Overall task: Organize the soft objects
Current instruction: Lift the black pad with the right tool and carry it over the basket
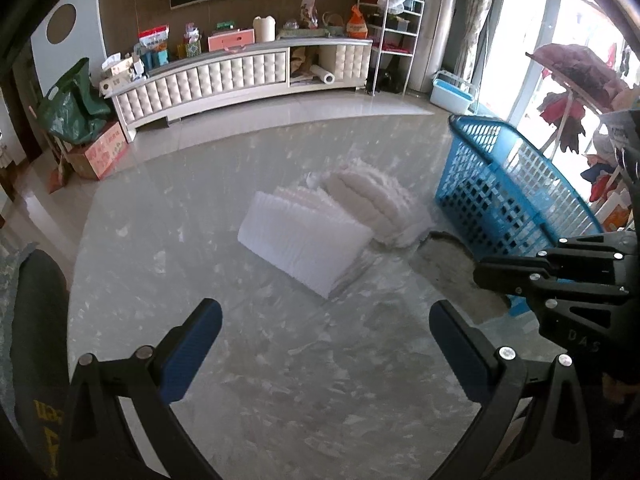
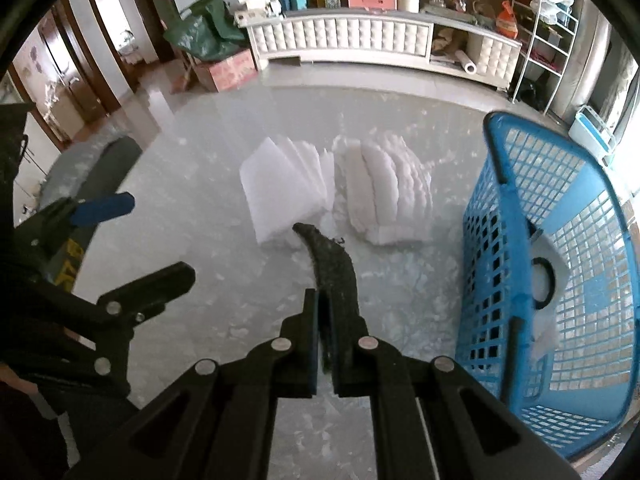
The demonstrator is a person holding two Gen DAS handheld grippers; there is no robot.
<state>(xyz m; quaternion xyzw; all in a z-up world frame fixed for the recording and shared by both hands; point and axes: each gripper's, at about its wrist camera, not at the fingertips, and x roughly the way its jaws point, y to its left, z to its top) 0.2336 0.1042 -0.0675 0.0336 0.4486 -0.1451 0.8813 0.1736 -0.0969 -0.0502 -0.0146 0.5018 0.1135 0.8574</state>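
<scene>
A: Item 1, R gripper — status?
B: Jaws clamped on a dark grey pad, thin, curved; held edge-on above the surface, tip pointed toward the white stacks. In the left wrist view the pad is seen as a flat grey sheet just beside the basket.

A: Item 2, L gripper?
B: Jaws spread wide, nothing held; blue-padded fingers are seen over bare marbled surface, near side of the stacks.

A: Item 3, soft goods on surface?
B: Two lots, side by side, touching or nearly so. Smooth white foam sheets, fanned, leaning. Fluffy white pads, also fanned, to the right.

A: Item 4, container?
B: Blue plastic basket, lattice walls, at far right of surface. White items are seen inside; type can't be told.
</scene>
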